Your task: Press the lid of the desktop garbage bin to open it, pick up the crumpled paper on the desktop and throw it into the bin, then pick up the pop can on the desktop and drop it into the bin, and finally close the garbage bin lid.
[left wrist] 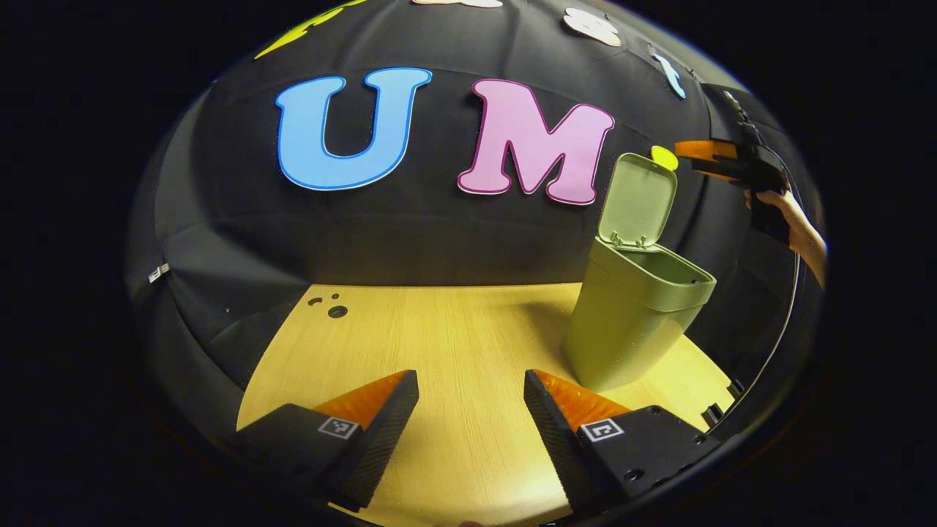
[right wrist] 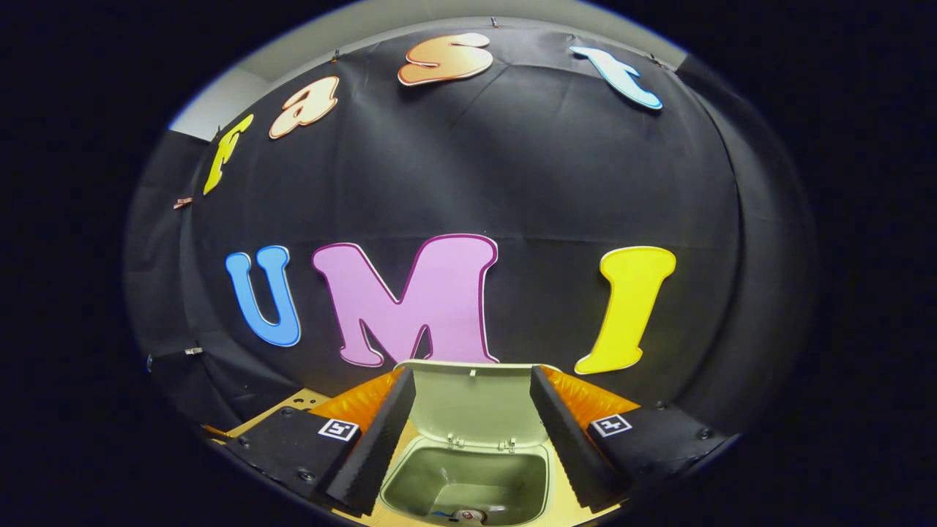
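Right tool [right wrist: 472, 439] spread, empty, directly above open bin [right wrist: 468, 483]; upright lid [right wrist: 472, 402] just ahead. Left tool [left wrist: 472, 417] spread, low over counter [left wrist: 454, 329], farther off.

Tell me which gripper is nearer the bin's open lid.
Right. The right gripper hangs above the bin, beside its raised lid; the left gripper sits low over the table, farther off.

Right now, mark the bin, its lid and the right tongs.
bin [left wrist: 629, 329]: left gripper view, on its front wall.
lid [left wrist: 638, 197]: left gripper view, on the raised lid's inner face.
right tongs [right wrist: 472, 432]: right gripper view, midway between the fingertips.
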### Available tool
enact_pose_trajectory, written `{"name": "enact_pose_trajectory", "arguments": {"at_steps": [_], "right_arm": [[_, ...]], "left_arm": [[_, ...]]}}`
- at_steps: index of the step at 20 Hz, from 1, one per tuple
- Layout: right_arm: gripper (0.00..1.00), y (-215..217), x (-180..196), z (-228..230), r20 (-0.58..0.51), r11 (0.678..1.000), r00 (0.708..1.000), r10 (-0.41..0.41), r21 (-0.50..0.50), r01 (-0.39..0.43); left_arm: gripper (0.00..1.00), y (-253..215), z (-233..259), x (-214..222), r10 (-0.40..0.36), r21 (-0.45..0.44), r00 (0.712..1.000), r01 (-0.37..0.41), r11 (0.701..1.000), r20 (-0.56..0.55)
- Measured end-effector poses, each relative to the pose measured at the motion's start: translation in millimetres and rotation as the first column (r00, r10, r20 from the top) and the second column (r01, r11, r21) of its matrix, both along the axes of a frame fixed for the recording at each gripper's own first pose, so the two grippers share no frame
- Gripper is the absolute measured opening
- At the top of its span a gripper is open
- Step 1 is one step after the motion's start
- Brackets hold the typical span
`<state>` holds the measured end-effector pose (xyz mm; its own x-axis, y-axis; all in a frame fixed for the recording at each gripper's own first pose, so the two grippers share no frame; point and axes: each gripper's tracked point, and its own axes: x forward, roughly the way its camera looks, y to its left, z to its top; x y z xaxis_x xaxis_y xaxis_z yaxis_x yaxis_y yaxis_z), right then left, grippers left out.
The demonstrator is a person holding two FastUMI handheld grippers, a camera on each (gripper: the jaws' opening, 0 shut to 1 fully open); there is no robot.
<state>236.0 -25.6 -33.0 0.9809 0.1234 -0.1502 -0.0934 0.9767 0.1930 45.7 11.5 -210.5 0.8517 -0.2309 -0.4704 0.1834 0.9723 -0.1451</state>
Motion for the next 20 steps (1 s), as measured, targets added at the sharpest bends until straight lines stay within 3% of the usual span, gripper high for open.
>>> {"name": "enact_pose_trajectory", "arguments": {"at_steps": [8, 13, 20], "right_arm": [[0.98, -2, 46, 2, 0.045, 0.999, 0.998, -0.049, 0.017, 0.048], [0.98, -5, 67, -17, 0.011, 0.999, 0.999, -0.052, 0.003, 0.052], [0.99, 0, 55, -31, -0.041, 0.999, 0.999, -0.022, -0.041, 0.020]], "left_arm": [[0.94, 18, -3, -15, 0.060, 0.012, 0.998, -0.060, 0.998, -0.009], [0.94, 28, -7, -22, 0.096, 0.016, 0.995, -0.096, 0.995, -0.025], [0.94, 26, -8, -22, 0.107, 0.001, 0.994, -0.107, 0.994, -0.030]]}}
